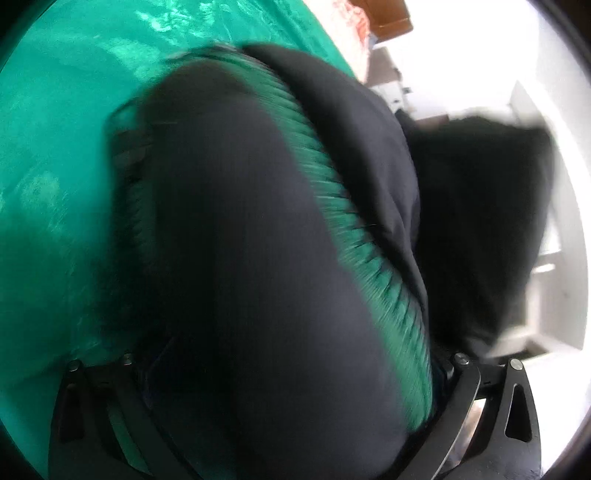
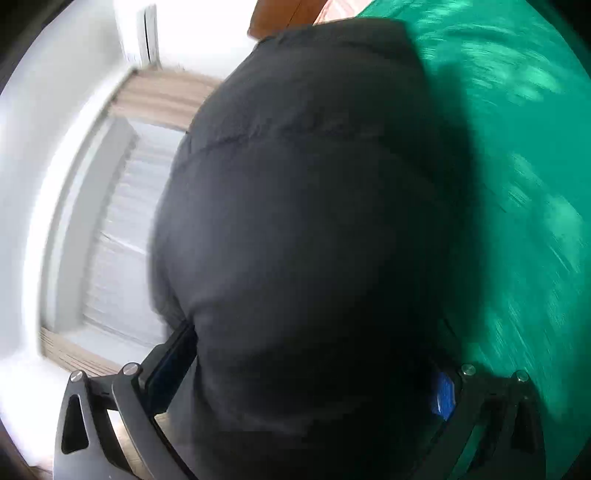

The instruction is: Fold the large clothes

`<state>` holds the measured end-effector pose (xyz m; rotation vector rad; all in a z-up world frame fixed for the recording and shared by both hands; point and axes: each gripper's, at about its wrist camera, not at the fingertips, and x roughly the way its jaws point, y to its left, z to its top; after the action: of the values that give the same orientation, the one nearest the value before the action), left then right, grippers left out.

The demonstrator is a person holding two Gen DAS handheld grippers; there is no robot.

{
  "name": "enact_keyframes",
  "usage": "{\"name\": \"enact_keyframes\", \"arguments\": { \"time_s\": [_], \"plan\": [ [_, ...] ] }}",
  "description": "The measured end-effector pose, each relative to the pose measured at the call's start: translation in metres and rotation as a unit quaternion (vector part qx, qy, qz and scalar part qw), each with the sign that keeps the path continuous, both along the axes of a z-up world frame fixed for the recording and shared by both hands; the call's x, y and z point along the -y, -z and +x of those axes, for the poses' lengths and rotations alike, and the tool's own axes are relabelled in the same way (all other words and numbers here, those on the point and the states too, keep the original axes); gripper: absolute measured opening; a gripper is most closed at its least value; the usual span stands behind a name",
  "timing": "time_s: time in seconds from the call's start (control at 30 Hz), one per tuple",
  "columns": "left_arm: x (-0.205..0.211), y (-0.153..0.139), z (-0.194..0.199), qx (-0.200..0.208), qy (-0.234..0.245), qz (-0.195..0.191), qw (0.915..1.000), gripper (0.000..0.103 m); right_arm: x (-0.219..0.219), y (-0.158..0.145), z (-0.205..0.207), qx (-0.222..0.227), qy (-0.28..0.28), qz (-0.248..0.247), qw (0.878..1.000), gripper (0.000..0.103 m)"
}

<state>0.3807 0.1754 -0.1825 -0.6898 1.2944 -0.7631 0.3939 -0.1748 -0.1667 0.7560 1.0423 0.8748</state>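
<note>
A large dark padded jacket (image 1: 258,240) with a green ribbed lining strip (image 1: 354,236) fills the left wrist view, bulging over my left gripper (image 1: 280,373). Its fingertips are hidden under the cloth, which it seems to hold. In the right wrist view the same dark jacket (image 2: 314,221) drapes over my right gripper (image 2: 303,369). Only the finger bases show on each side, with fabric bunched between them. The jacket hangs above a green sheet (image 1: 55,184), which also shows in the right wrist view (image 2: 517,184). Both views are motion-blurred.
A white wall and window frame (image 2: 110,221) lie left in the right wrist view. Wooden furniture (image 1: 388,18) and an orange-white cloth (image 1: 354,33) sit at the far edge of the green sheet. A dark hanging part of the jacket (image 1: 480,221) is at right.
</note>
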Motion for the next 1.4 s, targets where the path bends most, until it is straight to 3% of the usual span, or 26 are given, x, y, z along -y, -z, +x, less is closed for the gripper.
{"name": "enact_keyframes", "arguments": {
  "time_s": [0.1, 0.2, 0.33, 0.47, 0.57, 0.63, 0.73, 0.77, 0.83, 0.9, 1.0, 1.07, 1.1, 1.17, 1.2, 1.27, 1.3, 1.4],
  "plan": [
    [0.017, -0.013, -0.008, 0.033, -0.008, 0.056, 0.9978, 0.099, -0.039, -0.035, -0.003, 0.080, -0.040, -0.114, 0.989, 0.102],
    [0.022, -0.031, -0.031, 0.077, -0.022, 0.057, 0.9952, 0.090, -0.059, -0.062, -0.028, 0.159, -0.064, -0.172, 0.970, 0.102],
    [0.032, -0.073, -0.051, 0.133, -0.038, 0.051, 0.9890, 0.085, -0.070, -0.103, -0.052, 0.240, -0.064, -0.171, 0.954, 0.102],
    [0.045, -0.130, -0.033, 0.183, -0.048, 0.041, 0.9812, 0.084, -0.060, -0.149, -0.037, 0.283, -0.039, -0.148, 0.947, 0.102],
    [0.056, -0.156, -0.006, 0.203, -0.053, 0.047, 0.9765, 0.085, -0.046, -0.174, -0.009, 0.292, -0.025, -0.140, 0.946, 0.102],
    [0.064, -0.160, 0.020, 0.207, -0.068, 0.066, 0.9738, 0.094, -0.036, -0.175, 0.019, 0.269, -0.014, -0.133, 0.954, 0.102],
    [0.063, -0.127, 0.055, 0.177, -0.104, 0.158, 0.9657, 0.100, -0.014, -0.149, 0.064, 0.194, 0.024, -0.158, 0.968, 0.103],
    [0.056, -0.107, 0.060, 0.155, -0.116, 0.187, 0.9632, 0.100, -0.007, -0.129, 0.074, 0.156, 0.044, -0.188, 0.969, 0.103],
    [0.047, -0.085, 0.056, 0.133, -0.126, 0.208, 0.9609, 0.092, 0.000, -0.101, 0.076, 0.111, 0.062, -0.241, 0.962, 0.103],
    [0.037, -0.081, 0.038, 0.145, -0.133, 0.190, 0.9618, 0.091, 0.004, -0.089, 0.058, 0.138, 0.063, -0.246, 0.957, 0.103],
    [0.035, -0.106, 0.006, 0.189, -0.143, 0.174, 0.9558, 0.092, 0.010, -0.100, 0.024, 0.176, 0.085, -0.234, 0.952, 0.103],
    [0.043, -0.128, -0.027, 0.234, -0.140, 0.198, 0.9417, 0.095, 0.007, -0.112, 0.002, 0.206, 0.091, -0.243, 0.944, 0.103],
    [0.051, -0.143, -0.044, 0.265, -0.138, 0.228, 0.9266, 0.101, 0.003, -0.120, -0.018, 0.227, 0.089, -0.262, 0.934, 0.103],
    [0.068, -0.164, -0.071, 0.320, -0.143, 0.292, 0.8901, 0.102, 0.008, -0.131, -0.052, 0.254, 0.086, -0.299, 0.916, 0.103],
    [0.081, -0.174, -0.090, 0.343, -0.150, 0.332, 0.8656, 0.102, 0.003, -0.136, -0.075, 0.273, 0.085, -0.330, 0.900, 0.103],
    [0.105, -0.180, -0.102, 0.362, -0.161, 0.383, 0.8348, 0.102, 0.008, -0.140, -0.111, 0.297, 0.089, -0.373, 0.875, 0.103],
    [0.120, -0.178, -0.113, 0.367, -0.165, 0.400, 0.8233, 0.102, 0.015, -0.141, -0.133, 0.306, 0.093, -0.386, 0.865, 0.103],
    [0.139, -0.181, -0.146, 0.375, -0.176, 0.412, 0.8116, 0.103, 0.021, -0.150, -0.185, 0.333, 0.126, -0.411, 0.839, 0.103]
  ]
}}
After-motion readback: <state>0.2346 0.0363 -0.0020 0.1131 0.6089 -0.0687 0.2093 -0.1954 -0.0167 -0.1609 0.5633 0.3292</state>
